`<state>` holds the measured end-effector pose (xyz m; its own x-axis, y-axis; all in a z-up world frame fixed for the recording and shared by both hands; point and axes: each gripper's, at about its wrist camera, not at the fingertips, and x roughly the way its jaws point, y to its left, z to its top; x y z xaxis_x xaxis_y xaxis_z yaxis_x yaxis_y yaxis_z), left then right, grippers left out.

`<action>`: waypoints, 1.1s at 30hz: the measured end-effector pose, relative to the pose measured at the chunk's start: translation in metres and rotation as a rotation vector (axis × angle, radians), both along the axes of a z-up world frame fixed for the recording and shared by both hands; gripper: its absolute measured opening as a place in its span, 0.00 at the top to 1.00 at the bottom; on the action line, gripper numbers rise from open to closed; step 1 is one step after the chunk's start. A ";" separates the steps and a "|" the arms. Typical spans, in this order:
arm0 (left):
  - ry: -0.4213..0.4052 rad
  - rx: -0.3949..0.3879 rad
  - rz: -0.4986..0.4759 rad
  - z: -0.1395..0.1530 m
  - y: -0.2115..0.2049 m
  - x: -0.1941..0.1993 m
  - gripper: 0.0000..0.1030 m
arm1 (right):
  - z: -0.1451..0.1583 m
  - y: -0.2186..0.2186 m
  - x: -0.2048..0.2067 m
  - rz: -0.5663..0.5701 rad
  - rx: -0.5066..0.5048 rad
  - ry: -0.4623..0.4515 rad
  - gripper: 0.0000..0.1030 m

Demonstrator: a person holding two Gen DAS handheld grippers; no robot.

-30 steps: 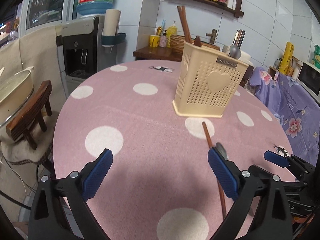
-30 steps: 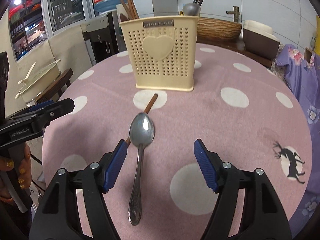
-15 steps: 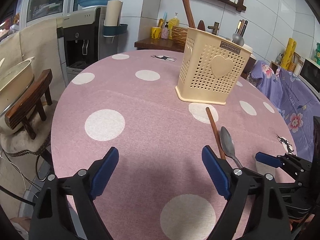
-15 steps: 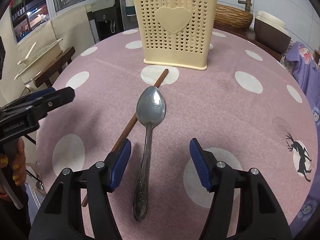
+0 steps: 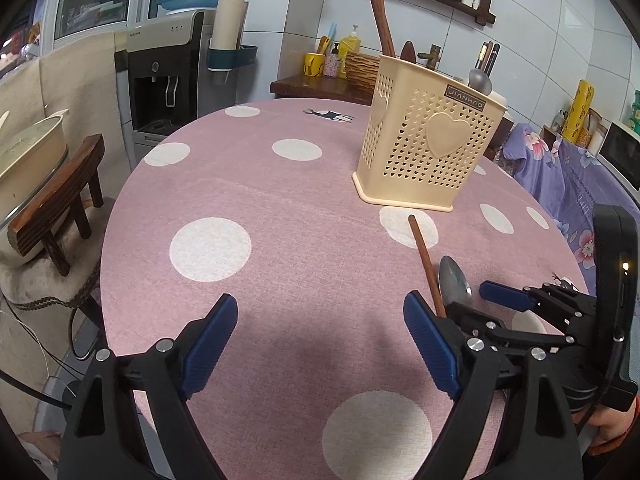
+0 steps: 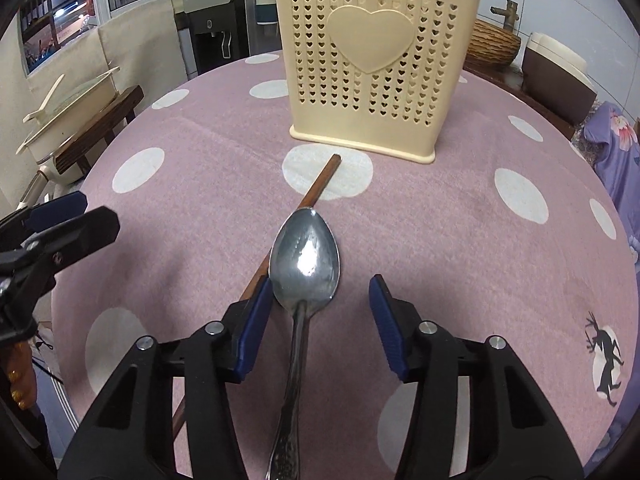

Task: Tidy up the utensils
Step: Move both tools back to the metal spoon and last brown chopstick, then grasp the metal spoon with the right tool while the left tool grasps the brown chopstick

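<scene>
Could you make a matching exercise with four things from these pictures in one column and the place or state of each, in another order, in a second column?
Things:
1. metal spoon
2. wooden chopstick
3. cream utensil holder
4. left tool

Places or states:
A. stands upright on the table, utensils inside
B. lies between the open fingers of the right tool
C. open over bare tablecloth, holding nothing
D. lies on the table with its tip on a white dot

Pairs: 1-B, 2-D, 3-A, 4-C
</scene>
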<state>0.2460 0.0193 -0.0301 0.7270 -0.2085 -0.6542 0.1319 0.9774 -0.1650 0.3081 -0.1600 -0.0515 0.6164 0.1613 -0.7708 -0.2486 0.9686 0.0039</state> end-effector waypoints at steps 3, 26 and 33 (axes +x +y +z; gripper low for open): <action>0.002 -0.001 0.003 0.000 0.000 0.001 0.18 | 0.001 -0.002 0.001 -0.004 0.002 0.001 0.65; 0.009 -0.008 -0.022 -0.001 -0.008 0.005 0.19 | 0.005 -0.040 0.005 -0.210 0.090 0.044 0.47; 0.008 -0.004 -0.024 -0.001 -0.006 0.008 0.19 | 0.004 -0.030 0.022 -0.295 0.062 0.062 0.48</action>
<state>0.2535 0.0129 -0.0310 0.7163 -0.2285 -0.6593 0.1537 0.9733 -0.1703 0.3300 -0.1897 -0.0478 0.5959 0.0301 -0.8025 0.0455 0.9964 0.0711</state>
